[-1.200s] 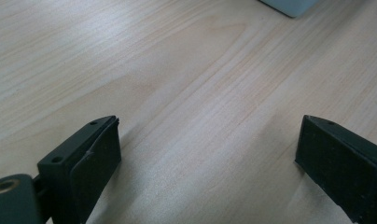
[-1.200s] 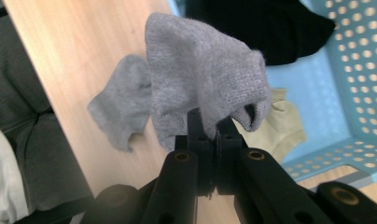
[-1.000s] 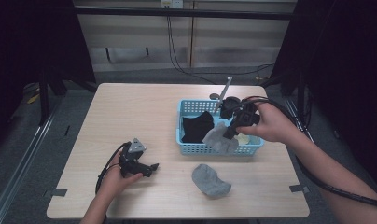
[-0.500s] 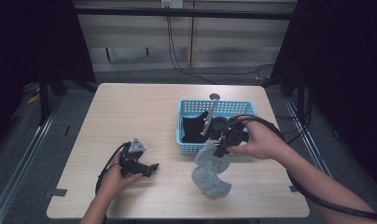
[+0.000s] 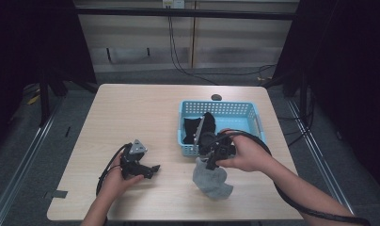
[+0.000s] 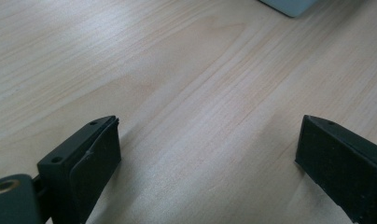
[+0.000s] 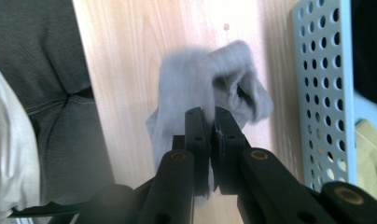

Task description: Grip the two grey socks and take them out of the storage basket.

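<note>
High view: light wooden desk (image 5: 146,113) carries a light blue perforated plastic basket (image 5: 254,115) with a black cloth (image 5: 200,126) inside it. Right gripper (image 5: 209,165) sits just in front of the basket's near wall, pointing down, pinching a soft grey knitted sock (image 5: 211,181). The sock hangs from the fingers onto the desk, in front of the basket, with its lower part lying crumpled on the wood. Left gripper (image 5: 153,168) rests on the desk well to the left of the basket, held in the left hand (image 5: 118,175).

Left gripper view: fingers (image 6: 91,154) spread wide over bare wood, nothing between them.

Right gripper view: fingers (image 7: 196,140) pressed together on a fold of the grey sock (image 7: 196,88); the basket wall (image 7: 324,88) is just beside it at right.
</note>
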Demonstrator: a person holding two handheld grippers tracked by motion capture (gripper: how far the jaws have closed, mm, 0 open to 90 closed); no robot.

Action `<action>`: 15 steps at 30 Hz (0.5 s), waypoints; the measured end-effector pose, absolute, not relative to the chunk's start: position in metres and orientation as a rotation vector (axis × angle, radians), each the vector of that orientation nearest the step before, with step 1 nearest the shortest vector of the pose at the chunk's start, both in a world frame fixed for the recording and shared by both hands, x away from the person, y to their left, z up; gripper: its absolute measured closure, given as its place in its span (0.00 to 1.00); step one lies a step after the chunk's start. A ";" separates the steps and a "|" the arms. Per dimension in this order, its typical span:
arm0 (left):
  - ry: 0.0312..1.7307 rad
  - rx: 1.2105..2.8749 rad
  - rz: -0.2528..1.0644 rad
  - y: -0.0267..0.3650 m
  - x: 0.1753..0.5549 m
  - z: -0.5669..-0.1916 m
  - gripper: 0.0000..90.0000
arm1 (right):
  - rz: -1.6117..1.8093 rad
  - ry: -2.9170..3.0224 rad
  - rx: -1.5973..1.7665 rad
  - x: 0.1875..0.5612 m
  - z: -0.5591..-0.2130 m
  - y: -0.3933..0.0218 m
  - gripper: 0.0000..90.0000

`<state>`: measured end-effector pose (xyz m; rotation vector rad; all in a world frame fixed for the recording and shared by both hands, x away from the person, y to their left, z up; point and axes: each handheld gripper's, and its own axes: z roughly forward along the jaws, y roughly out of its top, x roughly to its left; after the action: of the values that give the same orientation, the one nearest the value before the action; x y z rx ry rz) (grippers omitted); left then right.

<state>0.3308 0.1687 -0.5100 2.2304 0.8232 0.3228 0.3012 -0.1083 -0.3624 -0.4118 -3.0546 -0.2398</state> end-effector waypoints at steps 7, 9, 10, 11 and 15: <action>0.823 2.231 0.323 0.169 0.331 -0.510 0.07 | -0.193 -3.052 -0.410 0.306 -0.379 -0.098 0.98; 0.823 2.231 0.323 0.169 0.331 -0.510 0.07 | -0.184 -3.051 -0.406 0.309 -0.383 -0.097 1.00; 0.824 2.231 0.324 0.169 0.331 -0.510 0.07 | -0.179 -3.052 -0.410 0.309 -0.385 -0.096 1.00; 0.824 2.230 0.324 0.169 0.331 -0.510 0.07 | -0.182 -3.049 -0.406 0.310 -0.388 -0.095 1.00; 0.824 2.231 0.324 0.169 0.331 -0.510 0.07 | -0.161 -3.047 -0.390 0.311 -0.393 -0.094 1.00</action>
<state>0.3308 0.1687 -0.5100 2.2311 0.8238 0.3236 0.3110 -0.0943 -0.3933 -0.3896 -3.0470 -0.1608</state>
